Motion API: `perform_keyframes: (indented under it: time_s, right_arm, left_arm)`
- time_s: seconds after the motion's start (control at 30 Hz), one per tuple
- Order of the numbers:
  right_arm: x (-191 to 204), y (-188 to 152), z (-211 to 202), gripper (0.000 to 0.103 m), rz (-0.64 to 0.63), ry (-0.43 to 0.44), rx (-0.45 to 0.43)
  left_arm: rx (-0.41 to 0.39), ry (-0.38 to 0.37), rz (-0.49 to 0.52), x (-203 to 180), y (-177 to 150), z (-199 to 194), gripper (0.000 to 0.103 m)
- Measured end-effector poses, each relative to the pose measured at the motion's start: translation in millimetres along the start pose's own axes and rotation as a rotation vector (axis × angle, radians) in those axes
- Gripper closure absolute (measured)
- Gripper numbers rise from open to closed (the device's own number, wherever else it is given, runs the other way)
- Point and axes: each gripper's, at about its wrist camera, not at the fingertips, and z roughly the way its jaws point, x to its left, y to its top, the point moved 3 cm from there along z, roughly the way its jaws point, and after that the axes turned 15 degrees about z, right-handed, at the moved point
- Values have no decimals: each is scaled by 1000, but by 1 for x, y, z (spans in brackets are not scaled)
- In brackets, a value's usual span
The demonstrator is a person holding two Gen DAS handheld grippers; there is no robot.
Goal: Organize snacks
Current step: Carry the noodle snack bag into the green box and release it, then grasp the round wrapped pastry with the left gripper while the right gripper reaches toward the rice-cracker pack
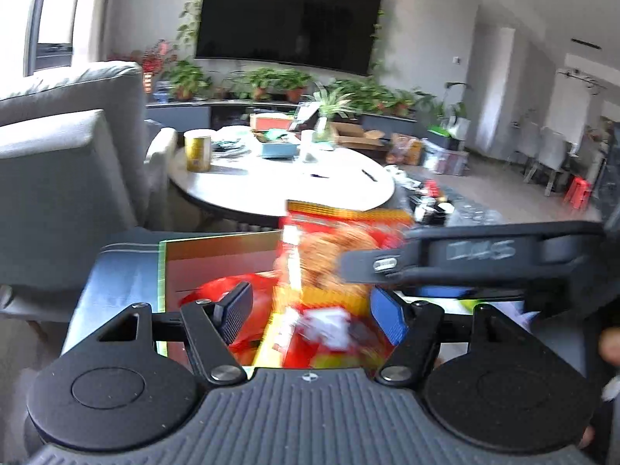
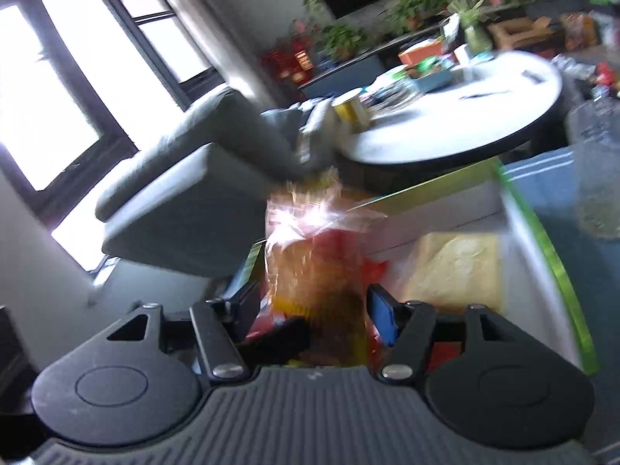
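Snack bag [image 1: 329, 255], red and yellow with a printed picture of fried pieces, stands upright over an open box [image 1: 217, 255] with a green rim, its crimped top edge uppermost and its lower part between the fingers of the left gripper [image 1: 310, 310]. Those fingers stand at a middling width on either side of the bag; motion blur hides whether the pads press on it. Right gripper [image 1: 387, 263], seen from the left wrist, reaches in from the right edge of the box and meets the bag at about mid-height. In the right wrist view a glossy bag [image 2: 317, 255], apparently the same one, lies between that gripper's narrowly set fingers, the black pad [image 2: 248, 302] and the blue pad [image 2: 381, 314] close to its sides; contact cannot be told through the blur. Inside the box, a second red packet [image 1: 217, 290] lies near the left wall and a pale yellow packet [image 2: 457, 267] near the far right corner.

Judged from its crinkled, shiny film, the bag is light, soft, slippery and air-filled, with brittle contents; the flat crimped seam at the top or a side edge offers the safest hold, under light pressure.

Beyond the box stand a grey sofa [image 1: 66, 147] and a round white table [image 1: 286, 182].
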Motion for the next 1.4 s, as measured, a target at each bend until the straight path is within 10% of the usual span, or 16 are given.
perform_keyframes:
  time_s: [0.87, 1.4]
  right_arm:
    - [-50, -59, -108, 55, -29, -131, -127]
    - [-80, -84, -126, 55, 77, -196, -134]
  left_arm:
    - [-55, 45, -84, -9, -50, -103, 28]
    - [143, 29, 12, -25, -107, -94, 26]
